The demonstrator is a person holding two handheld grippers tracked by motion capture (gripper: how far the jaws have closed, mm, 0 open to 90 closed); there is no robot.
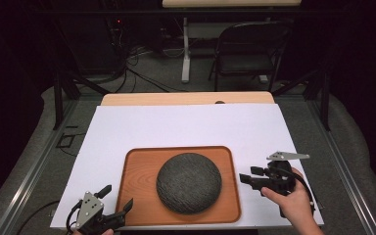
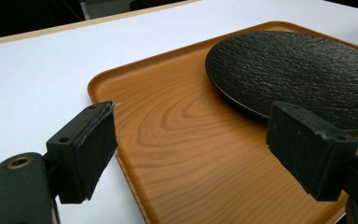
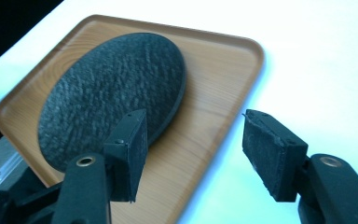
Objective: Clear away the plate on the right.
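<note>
A round dark plate (image 1: 188, 182) with a rough slate texture lies on a brown wooden tray (image 1: 137, 181) in the near middle of the white tabletop. My left gripper (image 1: 119, 196) stands open at the tray's near left corner. In the left gripper view its jaws straddle the tray's edge (image 2: 158, 93), with the plate (image 2: 298, 65) ahead to the right and nothing between them. A hand holds my right gripper (image 1: 246, 174) open just right of the tray, pointing at it. In the right gripper view the tray's rim (image 3: 219, 70) and the plate (image 3: 112, 98) lie ahead of the open jaws.
A white sheet (image 1: 186, 125) covers the table, and a strip of bare wood (image 1: 186, 99) shows at its far edge. Metal rails (image 1: 29, 171) run along both sides. A black folding chair (image 1: 247, 51) and cables (image 1: 132, 73) are on the floor beyond.
</note>
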